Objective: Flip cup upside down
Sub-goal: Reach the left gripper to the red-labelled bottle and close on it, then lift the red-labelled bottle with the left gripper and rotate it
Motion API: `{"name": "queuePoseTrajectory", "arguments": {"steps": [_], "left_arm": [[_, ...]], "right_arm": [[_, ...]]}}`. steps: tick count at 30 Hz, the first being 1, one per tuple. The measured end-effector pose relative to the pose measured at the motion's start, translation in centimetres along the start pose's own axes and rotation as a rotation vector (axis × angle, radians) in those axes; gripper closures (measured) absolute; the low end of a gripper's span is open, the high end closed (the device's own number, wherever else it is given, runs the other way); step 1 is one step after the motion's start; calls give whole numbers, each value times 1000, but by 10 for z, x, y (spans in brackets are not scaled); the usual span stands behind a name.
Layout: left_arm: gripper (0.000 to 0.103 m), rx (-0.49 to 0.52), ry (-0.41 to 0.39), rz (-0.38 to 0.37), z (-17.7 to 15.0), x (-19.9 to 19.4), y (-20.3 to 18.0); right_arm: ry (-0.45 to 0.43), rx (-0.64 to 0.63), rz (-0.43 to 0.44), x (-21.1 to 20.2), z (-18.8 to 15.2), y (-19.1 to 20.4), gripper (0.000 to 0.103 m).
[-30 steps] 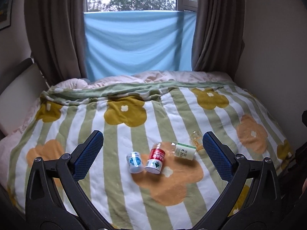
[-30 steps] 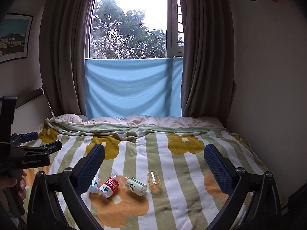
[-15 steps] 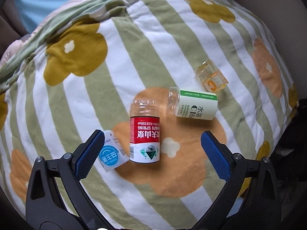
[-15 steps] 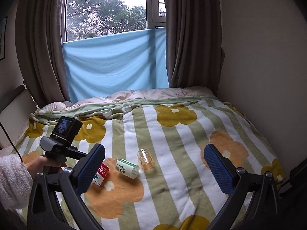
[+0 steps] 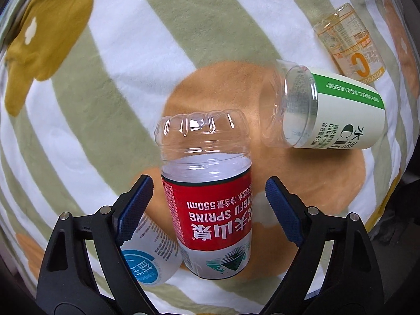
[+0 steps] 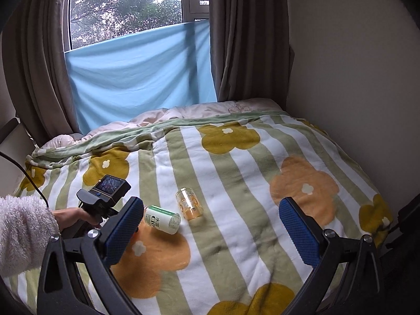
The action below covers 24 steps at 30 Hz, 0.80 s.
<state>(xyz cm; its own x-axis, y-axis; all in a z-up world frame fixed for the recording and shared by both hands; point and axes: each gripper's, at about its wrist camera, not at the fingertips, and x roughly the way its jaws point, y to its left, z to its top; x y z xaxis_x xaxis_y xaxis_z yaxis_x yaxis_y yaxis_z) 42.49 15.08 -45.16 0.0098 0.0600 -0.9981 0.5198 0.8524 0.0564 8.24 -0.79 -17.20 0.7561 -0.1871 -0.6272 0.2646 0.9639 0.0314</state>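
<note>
Several cut-bottle cups lie on their sides on the striped blanket. The red-labelled cup lies between the open jaws of my left gripper, which straddles it with a gap on each side. A blue-labelled cup lies by the left finger. A green-and-white cup and an orange-printed clear cup lie further right; both also show in the right wrist view, the green one and the orange one. My right gripper is open and empty above the blanket.
A hand in a fleecy sleeve holds the left gripper's body at the left. The bed meets a wall on the right. Curtains and a blue cloth hang behind the bed.
My left gripper has dropped down to the blanket and now straddles the red-labelled cup. My right gripper has shifted a little closer over the bed, still open.
</note>
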Motion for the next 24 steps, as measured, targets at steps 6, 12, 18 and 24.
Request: {"name": "queuePoseTrajectory", "arguments": {"steps": [6,12,18,24], "left_arm": [[46,-24,49,-40,6,13,3],[47,-29,43,-46,5,5,1],[47,-58,9,-65,-17,-20,-3],[47,-63,-50,-97,-61,-57,-30]], "right_arm": [[28,-24,-26,4,-6,0,0],[24,-19,-14,3,-7,-1,0],[1,-35,11,-5,-5,6,0],[-17,-38,52,-10,-2,9,0]]}}
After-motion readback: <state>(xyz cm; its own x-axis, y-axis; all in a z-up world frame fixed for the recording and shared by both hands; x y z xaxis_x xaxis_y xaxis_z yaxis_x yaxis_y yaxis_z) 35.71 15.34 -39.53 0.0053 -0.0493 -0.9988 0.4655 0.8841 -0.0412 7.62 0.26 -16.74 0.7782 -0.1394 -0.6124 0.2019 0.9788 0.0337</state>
